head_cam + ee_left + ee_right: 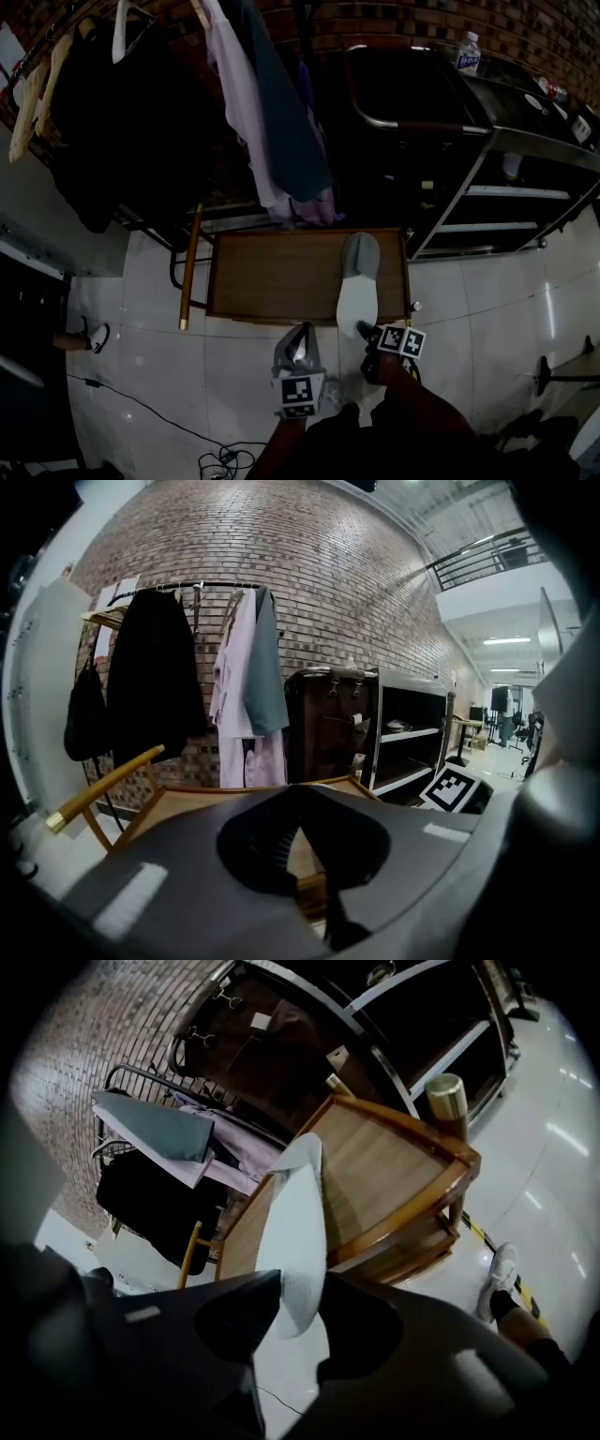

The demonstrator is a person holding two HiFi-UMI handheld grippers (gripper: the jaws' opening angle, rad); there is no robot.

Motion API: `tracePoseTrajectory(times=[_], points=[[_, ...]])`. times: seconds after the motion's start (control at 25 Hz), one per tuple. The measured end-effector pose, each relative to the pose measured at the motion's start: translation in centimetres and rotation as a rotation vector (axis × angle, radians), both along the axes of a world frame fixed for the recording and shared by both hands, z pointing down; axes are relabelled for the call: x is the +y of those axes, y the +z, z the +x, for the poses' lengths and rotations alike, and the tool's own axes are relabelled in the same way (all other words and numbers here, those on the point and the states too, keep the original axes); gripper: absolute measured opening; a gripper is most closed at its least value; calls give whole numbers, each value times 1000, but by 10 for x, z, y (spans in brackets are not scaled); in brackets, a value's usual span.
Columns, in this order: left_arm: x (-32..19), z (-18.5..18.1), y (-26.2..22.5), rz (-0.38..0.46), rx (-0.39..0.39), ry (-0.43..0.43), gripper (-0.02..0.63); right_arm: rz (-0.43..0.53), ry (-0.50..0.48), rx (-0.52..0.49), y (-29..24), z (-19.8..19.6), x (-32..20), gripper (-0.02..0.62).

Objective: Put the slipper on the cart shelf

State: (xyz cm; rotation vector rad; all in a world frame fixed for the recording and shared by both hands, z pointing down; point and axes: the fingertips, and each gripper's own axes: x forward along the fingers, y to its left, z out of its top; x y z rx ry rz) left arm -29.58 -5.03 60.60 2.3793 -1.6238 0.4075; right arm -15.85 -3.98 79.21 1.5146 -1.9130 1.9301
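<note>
Right gripper view shows my right gripper [300, 1286] holding the slipper [295, 1208] tight by its heel; it lies on the cart shelf [375, 1166], heel past the edge. If I let go now, it may tip off

The slipper [356, 298] has a white sole and grey toe; the cart shelf [272, 277] is brown wood; the wall [309, 583] red-brown brick; the floor [150, 347] white tile.
</note>
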Motion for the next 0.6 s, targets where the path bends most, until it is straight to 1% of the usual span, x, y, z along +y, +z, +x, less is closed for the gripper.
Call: tracePoseTrajectory(times=[0.16, 0.28, 0.48, 0.6], points=[[0, 0, 3, -6, -3, 0, 16, -1, -1, -25, -3, -4, -1, 103], [-1, 1, 3, -5, -3, 0, 15, 4, -5, -16, -5, -4, -1, 78], [-1, -2, 2, -1, -1, -8, 16, 62, -58, 50, -20, -2, 1, 44], [-1, -1, 2, -3, 14, -10, 16, 112, -99, 94, -36, -1, 6, 40]])
